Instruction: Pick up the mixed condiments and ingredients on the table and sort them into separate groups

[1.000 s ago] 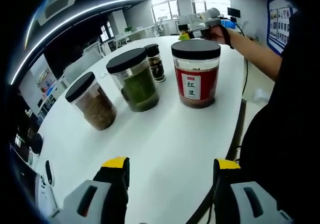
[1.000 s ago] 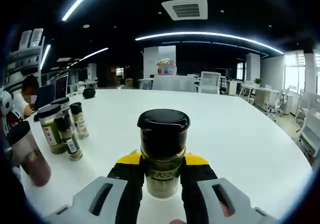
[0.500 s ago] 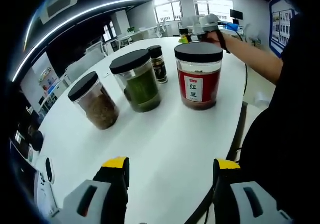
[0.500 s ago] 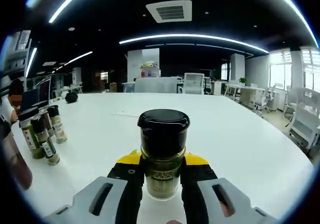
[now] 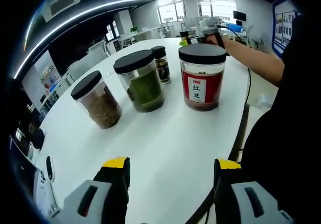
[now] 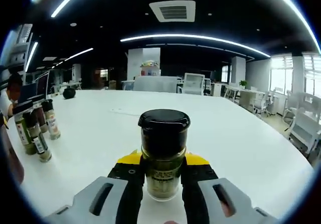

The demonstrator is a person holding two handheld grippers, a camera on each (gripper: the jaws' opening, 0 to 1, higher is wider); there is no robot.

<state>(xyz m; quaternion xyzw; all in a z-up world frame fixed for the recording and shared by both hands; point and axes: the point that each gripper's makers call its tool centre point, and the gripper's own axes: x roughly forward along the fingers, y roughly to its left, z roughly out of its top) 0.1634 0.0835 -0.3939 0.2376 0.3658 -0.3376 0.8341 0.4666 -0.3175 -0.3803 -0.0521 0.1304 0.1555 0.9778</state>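
My right gripper (image 6: 163,170) is shut on a small spice bottle (image 6: 163,153) with a black cap and greenish contents, held upright above the white table (image 6: 241,149). Several more spice bottles (image 6: 35,130) stand at the left of the right gripper view. My left gripper (image 5: 170,168) is open with nothing between its jaws, low over the table (image 5: 165,144). Ahead of it stand three black-lidded jars: brown grains (image 5: 97,99), green contents (image 5: 141,80) and a red-labelled one (image 5: 202,76). A small dark spice bottle (image 5: 161,64) stands behind them. The right gripper (image 5: 205,27) shows far off, in a person's hand.
A person's arm (image 5: 256,58) reaches over the table's right edge in the left gripper view. A dark body fills the right side there. A black object (image 6: 69,92) lies far off on the table. Office chairs and desks stand beyond.
The right gripper view has swung a little, sliding the row of spice bottles further left. The left gripper view has shifted slightly; the jars stand as before.
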